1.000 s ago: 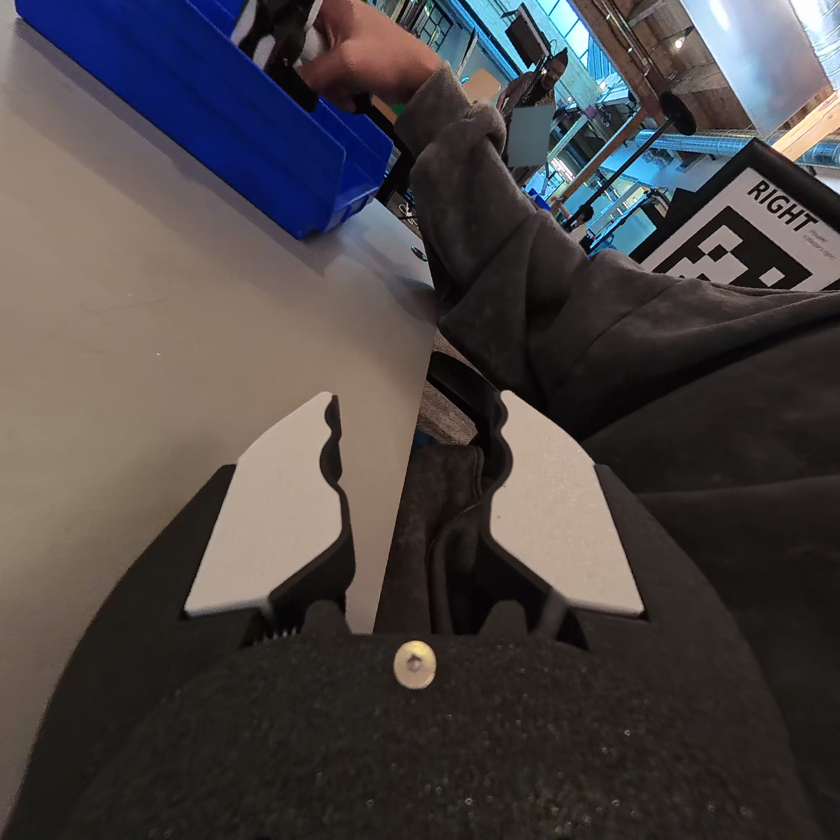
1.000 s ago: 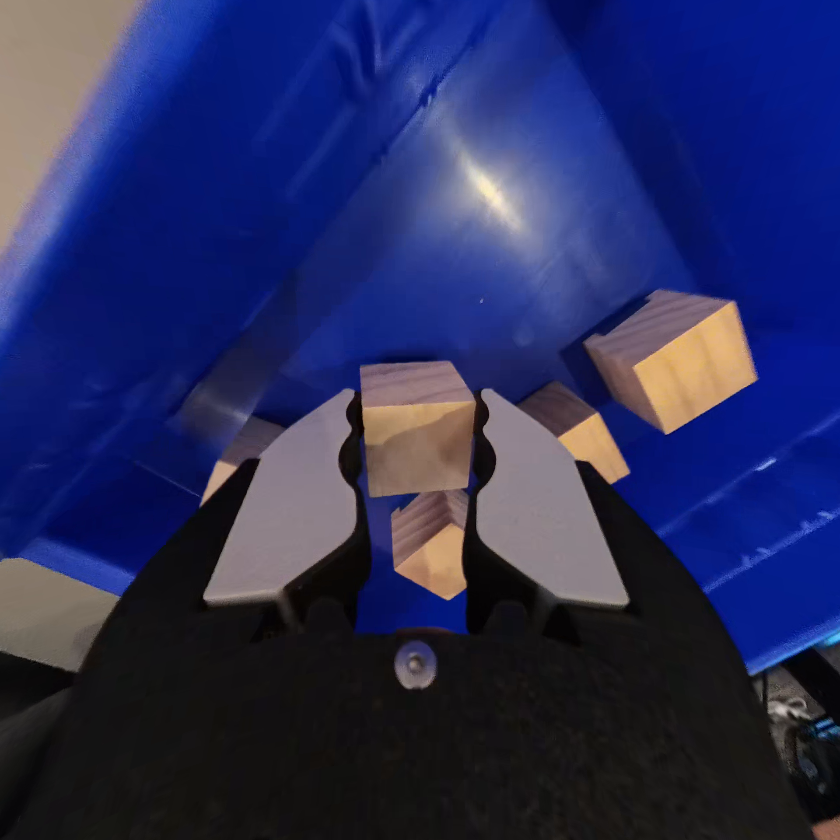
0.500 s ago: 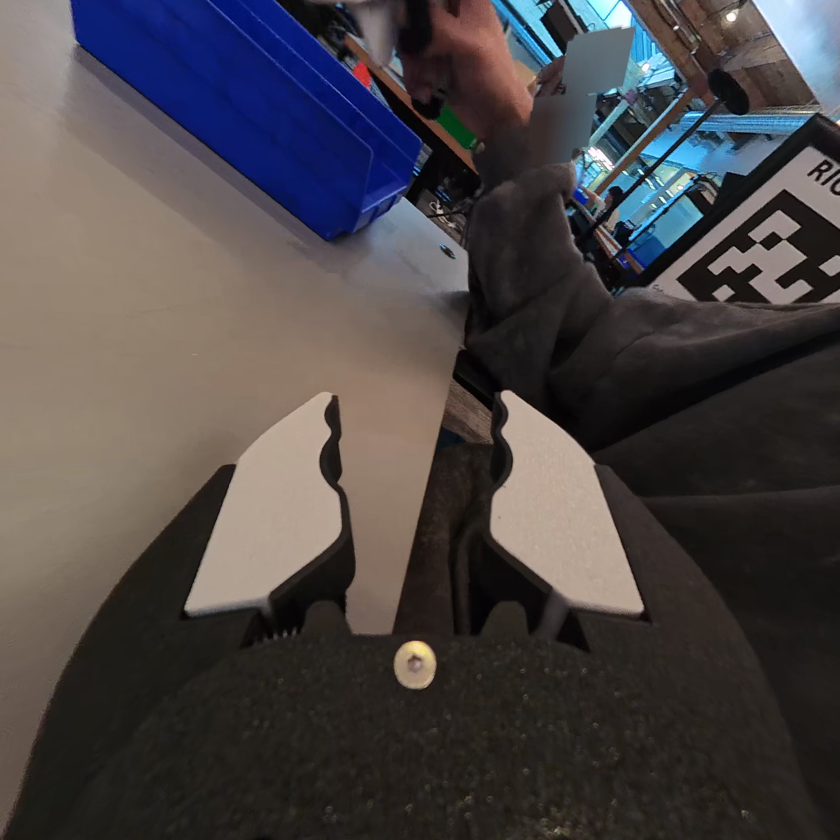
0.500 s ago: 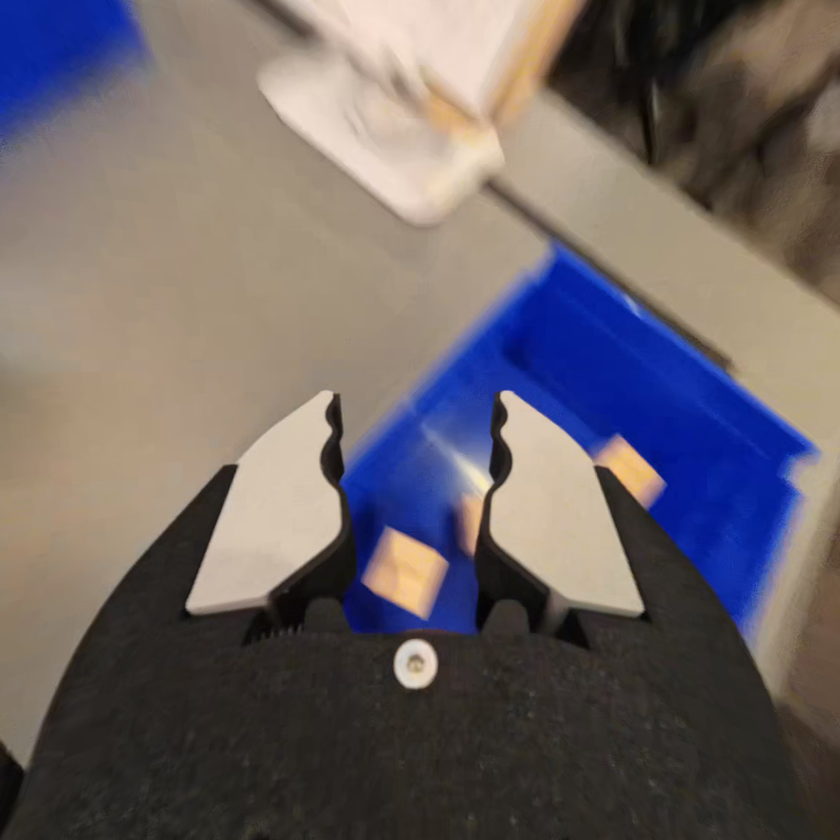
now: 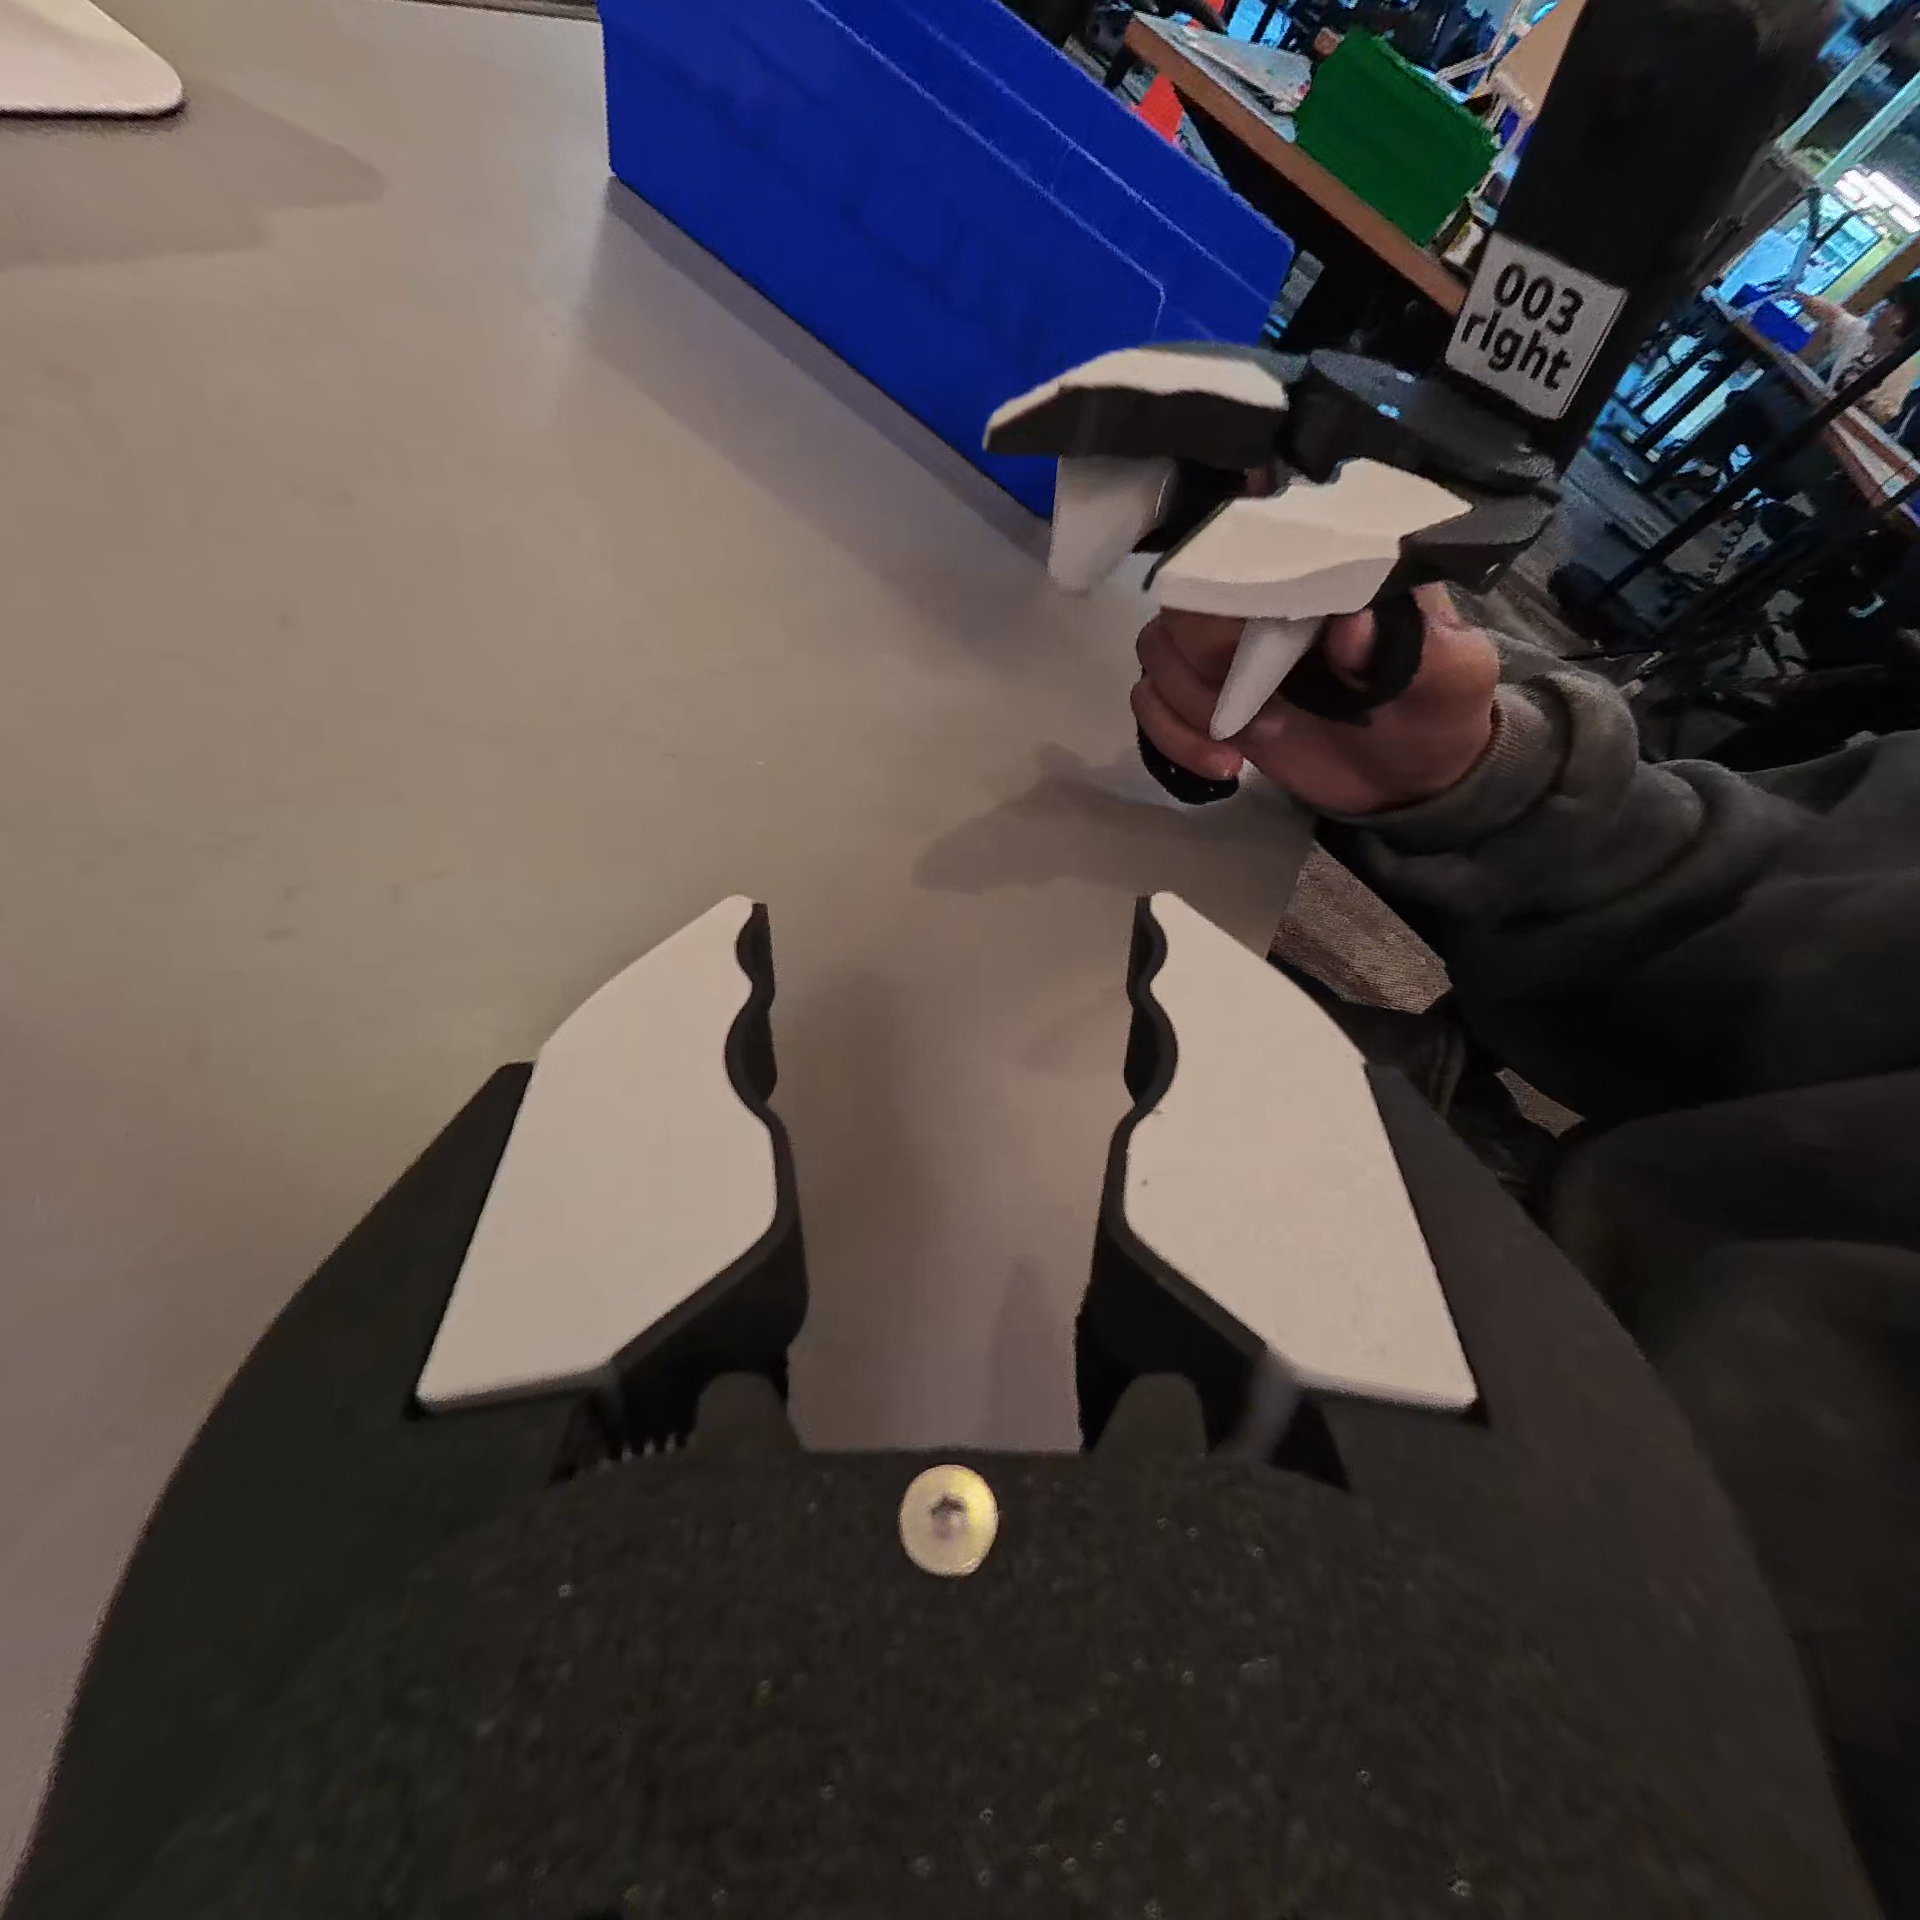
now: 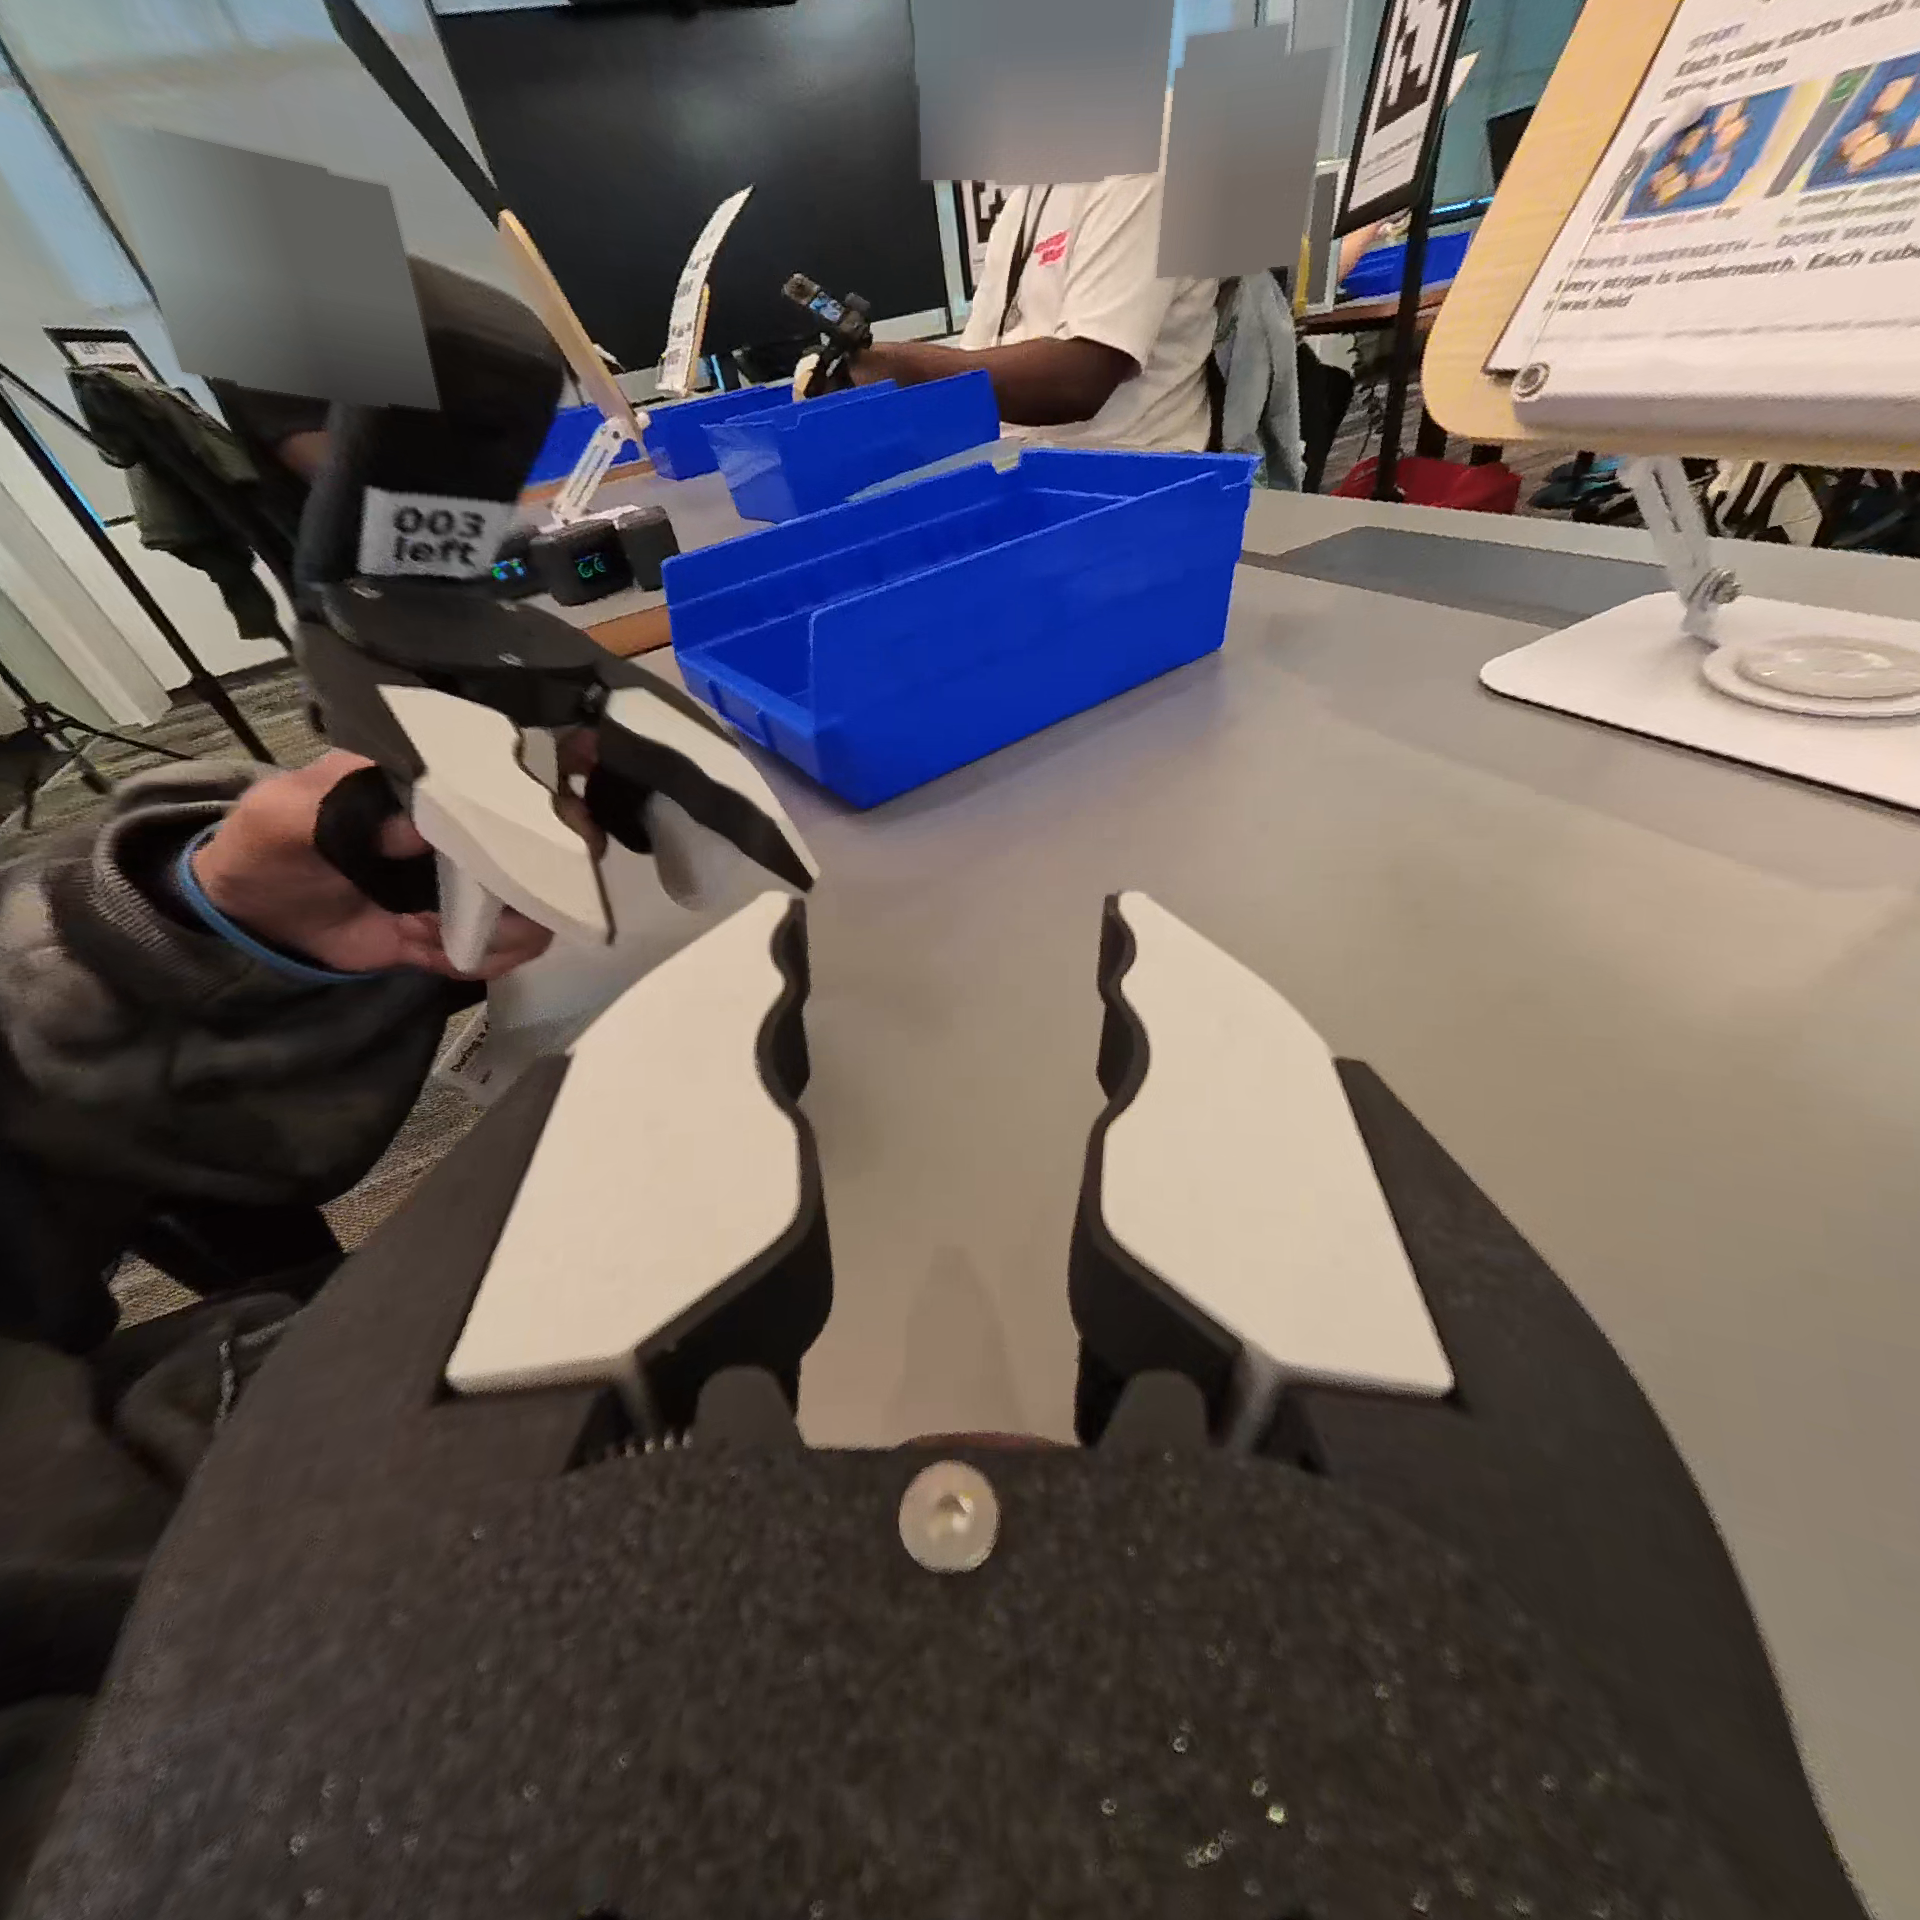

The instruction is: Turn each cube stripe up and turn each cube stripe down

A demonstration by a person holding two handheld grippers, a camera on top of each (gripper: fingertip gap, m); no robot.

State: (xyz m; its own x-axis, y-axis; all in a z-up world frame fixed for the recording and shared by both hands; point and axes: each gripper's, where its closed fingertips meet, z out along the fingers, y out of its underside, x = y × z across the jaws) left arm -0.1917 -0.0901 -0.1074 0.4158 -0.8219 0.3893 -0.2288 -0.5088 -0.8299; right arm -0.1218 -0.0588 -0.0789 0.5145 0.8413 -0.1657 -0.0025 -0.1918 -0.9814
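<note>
Both grippers [image 5: 951, 966] [image 6: 954, 961] agape — matte grey table [image 6: 1455, 935], glossy blue bin [image 6: 997, 644]

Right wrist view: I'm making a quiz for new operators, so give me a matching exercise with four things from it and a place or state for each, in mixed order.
Things
1. Blue bin
2. White stand base
3. Left gripper
4. Right gripper

Places or states
A. far right of the table
B. foreground, jaws open, nothing between them
C. held in a hand at the left
D. on the grey table, beyond the jaws

Pairs: 1-D, 2-A, 3-C, 4-B
</note>
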